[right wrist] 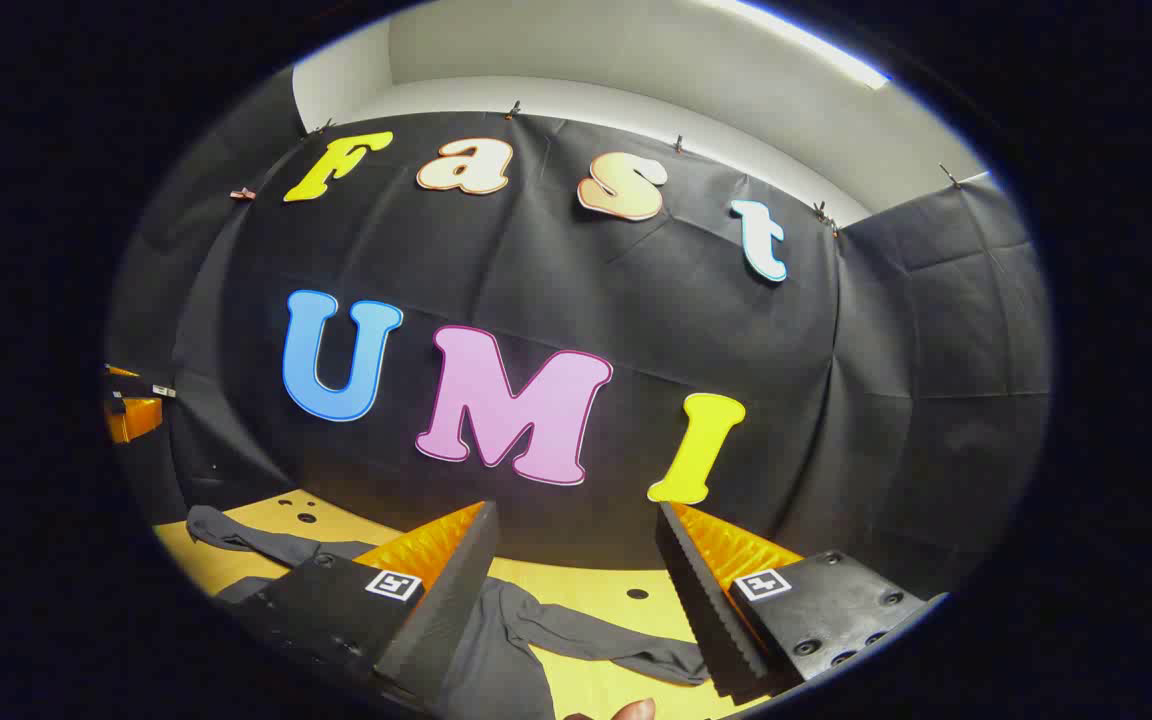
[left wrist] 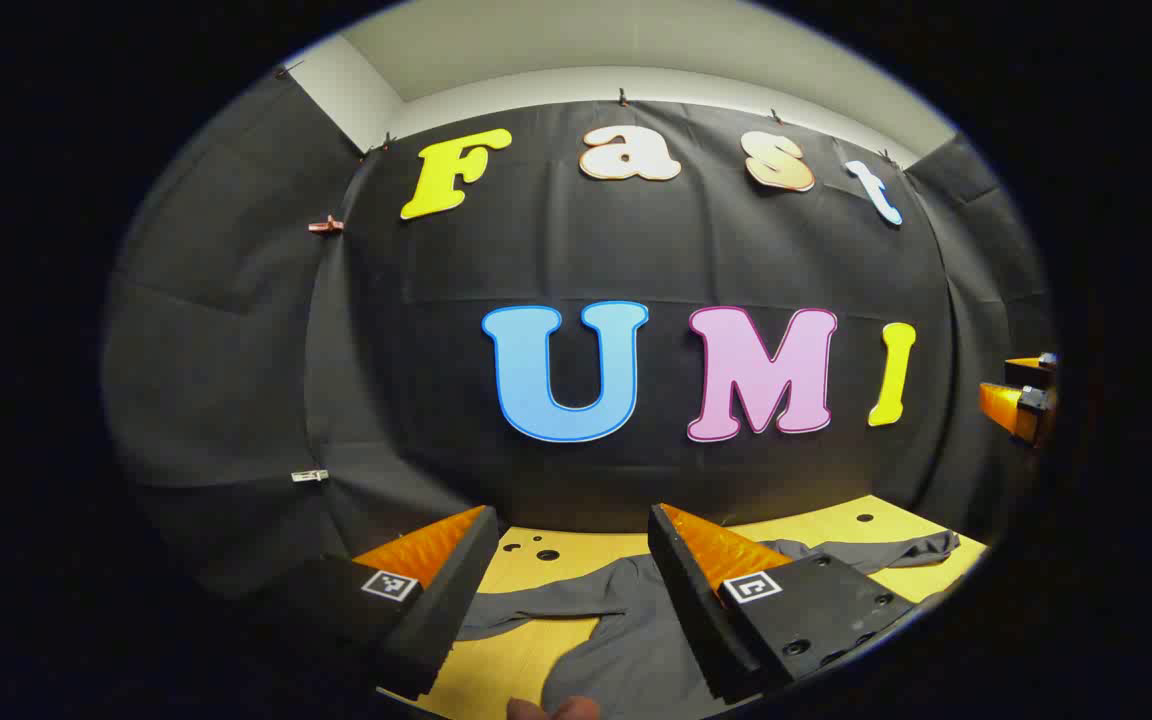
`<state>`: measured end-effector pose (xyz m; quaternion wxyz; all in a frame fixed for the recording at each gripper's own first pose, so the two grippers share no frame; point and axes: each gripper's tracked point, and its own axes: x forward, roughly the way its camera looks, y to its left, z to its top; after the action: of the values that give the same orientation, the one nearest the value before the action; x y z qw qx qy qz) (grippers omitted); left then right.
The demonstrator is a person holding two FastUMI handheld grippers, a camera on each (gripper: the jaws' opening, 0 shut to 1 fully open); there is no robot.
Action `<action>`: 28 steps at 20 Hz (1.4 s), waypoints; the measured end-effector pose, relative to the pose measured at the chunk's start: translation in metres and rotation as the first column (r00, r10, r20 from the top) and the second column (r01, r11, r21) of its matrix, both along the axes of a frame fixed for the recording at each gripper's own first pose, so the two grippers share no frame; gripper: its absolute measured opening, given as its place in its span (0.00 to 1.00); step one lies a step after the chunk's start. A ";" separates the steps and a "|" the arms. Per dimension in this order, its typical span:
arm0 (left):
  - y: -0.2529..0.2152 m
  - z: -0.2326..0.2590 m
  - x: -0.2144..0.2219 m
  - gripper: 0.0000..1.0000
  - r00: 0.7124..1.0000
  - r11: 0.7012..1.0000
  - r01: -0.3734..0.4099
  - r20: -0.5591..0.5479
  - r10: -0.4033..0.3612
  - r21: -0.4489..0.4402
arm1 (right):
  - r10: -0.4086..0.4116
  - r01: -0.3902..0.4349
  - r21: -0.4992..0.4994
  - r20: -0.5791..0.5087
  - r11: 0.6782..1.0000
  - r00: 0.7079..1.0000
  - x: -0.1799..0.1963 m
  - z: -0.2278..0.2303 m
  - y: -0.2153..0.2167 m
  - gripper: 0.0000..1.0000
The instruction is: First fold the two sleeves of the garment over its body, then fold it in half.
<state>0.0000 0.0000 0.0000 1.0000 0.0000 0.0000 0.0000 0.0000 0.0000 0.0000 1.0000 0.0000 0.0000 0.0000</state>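
Garment, dark grey, lies spread on the yellow tabletop with sleeves out. Left gripper and right gripper hover above it, fingers apart, holding nothing.

Grey garment beneath parted jaws

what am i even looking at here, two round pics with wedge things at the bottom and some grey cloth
Each round picture comes from a camera riding on a handheld claw; a person holds one claw in each hand. The wedges at the bottom are that claw's own two fingers. In the left gripper view the left claw stands open and holds nothing. In the right gripper view the right claw is open and empty too. Below them a grey garment lies spread on a yellow table, one sleeve stretched out sideways, not yet folded. The black cloth behind is the booth's wall.
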 end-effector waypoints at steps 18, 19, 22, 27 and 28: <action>-0.021 0.008 -0.001 0.95 0.999 0.998 0.049 0.018 -0.049 0.037 | -0.009 0.009 -0.005 -0.030 1.000 1.000 -0.006 -0.011 -0.015 0.97; -0.025 0.009 -0.001 0.95 0.998 0.998 0.052 0.017 -0.053 0.040 | -0.012 0.012 -0.002 -0.041 1.000 0.999 -0.003 -0.015 -0.017 0.97; -0.043 0.007 0.003 0.95 0.997 0.997 0.071 0.011 -0.071 0.033 | -0.021 0.023 0.009 -0.106 1.000 0.994 0.007 -0.039 -0.037 0.97; -0.090 0.003 0.015 0.95 0.994 0.994 0.108 0.000 -0.108 0.021 | -0.087 0.092 0.008 -0.251 0.996 0.964 0.034 -0.107 -0.104 0.97; -0.101 -0.001 0.019 0.95 0.994 0.994 0.112 -0.007 -0.112 0.012 | -0.092 0.101 0.017 -0.282 0.995 0.955 0.040 -0.124 -0.116 0.98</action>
<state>0.0186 -0.1013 -0.0012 0.9984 0.0064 0.0033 -0.0562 0.0397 -0.1163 -0.1238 0.9886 0.0155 0.1419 -0.0487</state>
